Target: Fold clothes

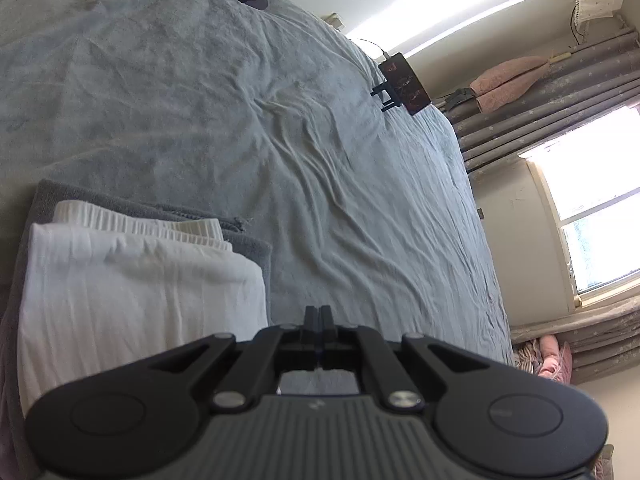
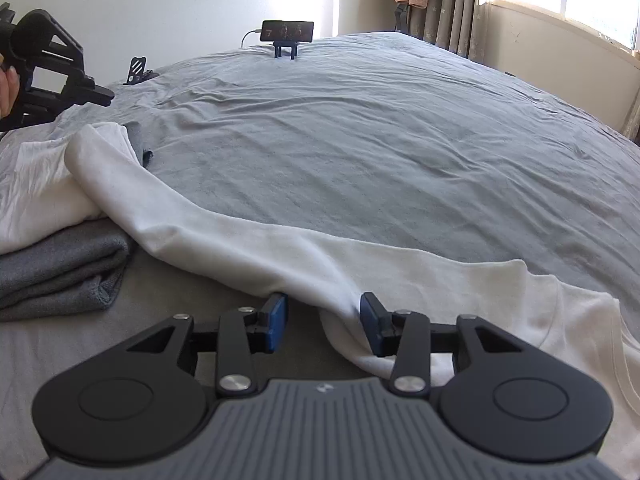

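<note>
White shirt (image 2: 280, 248) edge sits between wide right gripper (image 2: 324, 322); left gripper (image 1: 320, 316) closed, empty. Shallow pinch could slip.

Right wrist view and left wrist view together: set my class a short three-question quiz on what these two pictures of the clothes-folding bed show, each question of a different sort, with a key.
1. True or false: the right tool is open, with a fold of the white garment between its fingers.
2. Multiple choice: the folded grey garment in the right wrist view lies (A) on the phone, (B) under white cloth at the left, (C) on the windowsill.
3. Fill in: the left tool has its fingers ____ , gripping nothing.

Key: 1 true. 2 B. 3 shut. The phone on its stand sits at the far edge of the bed.
</note>
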The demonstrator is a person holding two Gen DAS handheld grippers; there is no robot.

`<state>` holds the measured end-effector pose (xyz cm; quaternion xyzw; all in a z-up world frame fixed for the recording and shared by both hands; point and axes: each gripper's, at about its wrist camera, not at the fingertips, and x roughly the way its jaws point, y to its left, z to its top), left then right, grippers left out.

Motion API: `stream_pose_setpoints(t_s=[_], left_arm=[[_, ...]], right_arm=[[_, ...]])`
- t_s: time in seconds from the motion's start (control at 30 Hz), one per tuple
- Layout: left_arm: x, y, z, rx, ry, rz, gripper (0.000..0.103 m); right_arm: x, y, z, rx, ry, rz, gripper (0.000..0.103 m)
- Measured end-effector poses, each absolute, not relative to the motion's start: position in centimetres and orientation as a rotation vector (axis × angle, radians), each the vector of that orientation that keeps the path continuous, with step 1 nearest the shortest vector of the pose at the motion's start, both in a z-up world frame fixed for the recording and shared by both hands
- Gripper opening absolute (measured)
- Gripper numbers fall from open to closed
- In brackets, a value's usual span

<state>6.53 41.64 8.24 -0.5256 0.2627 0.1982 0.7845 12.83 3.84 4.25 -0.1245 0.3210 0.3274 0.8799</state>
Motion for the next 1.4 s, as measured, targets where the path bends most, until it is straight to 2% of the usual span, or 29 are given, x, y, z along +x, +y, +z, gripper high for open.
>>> stream_pose_setpoints(t_s=[0.1,0.23,0.33,0.4,0.47,0.57,0.67,0.77,0.83,0.9,0.93,0.97,1.03,1.1,1.17,1.23,1.3,1.33,1.4], left_arm=[[6.3,41.8,7.9,-1.148,0.582,0.433,0.001],[5.1,42.3,8.1,-1.156,0.565,0.464,0.005],[4.5,42.3,8.6,-1.119,0.547,0.468,0.024],[4.6,41.9,8.8,-1.083,0.558,0.439,0.051],[4.9,41.2,8.9,-1.052,0.584,0.380,0.059],[5.0,39.8,9.6,-0.947,0.597,0.308,0.064],[5.7,37.7,10.1,-0.776,0.624,0.248,0.064],[6.5,35.8,9.9,-0.662,0.662,0.185,0.062],[6.8,34.7,9.8,-0.583,0.679,0.166,0.050],[7.2,33.9,9.4,-0.553,0.702,0.140,0.001],[7.2,34.1,9.1,-0.606,0.706,0.118,0.001],[7.1,34.5,8.9,-0.671,0.696,0.100,0.001],[6.6,35.5,8.9,-0.821,0.646,0.050,0.000],[5.7,36.6,9.3,-0.992,0.558,-0.023,0.000],[5.5,36.9,9.1,-1.054,0.555,-0.024,0.000],[5.3,37.1,8.8,-1.111,0.555,-0.021,0.000],[5.1,37.3,8.5,-1.167,0.556,-0.018,0.000],[5.0,37.2,8.5,-1.191,0.553,-0.022,0.000],[4.9,37.1,8.6,-1.221,0.534,-0.044,0.000]], right_arm=[[13.2,2.6,6.3,-0.180,0.594,0.677,0.045],[14.7,0.9,8.3,-0.035,0.595,0.653,0.046],[14.7,1.7,8.2,-0.088,0.620,0.641,0.046],[13.8,2.6,7.6,-0.157,0.627,0.686,0.046],[12.0,3.9,6.8,-0.261,0.617,0.782,0.046],[10.0,5.4,5.6,-0.377,0.602,0.883,0.046],[9.2,7.4,4.0,-0.504,0.604,0.894,0.046],[9.3,9.2,2.9,-0.587,0.582,0.858,0.046],[9.8,10.0,2.7,-0.586,0.565,0.832,0.044],[10.6,10.6,2.6,-0.564,0.566,0.808,0.025],[10.9,10.7,2.6,-0.557,0.569,0.786,0.011],[11.3,10.7,2.7,-0.538,0.574,0.771,0.006],[12.2,10.2,3.5,-0.443,0.593,0.766,0.003],[13.7,8.4,4.8,-0.210,0.644,0.798,0.003],[15.1,7.1,5.5,-0.025,0.696,0.817,0.003],[15.7,6.7,5.9,0.040,0.707,0.815,0.007],[14.9,7.4,6.3,0.006,0.672,0.811,0.018],[14.1,8.0,6.5,-0.026,0.646,0.819,0.019],[12.1,9.0,7.0,-0.070,0.588,0.875,0.030]])
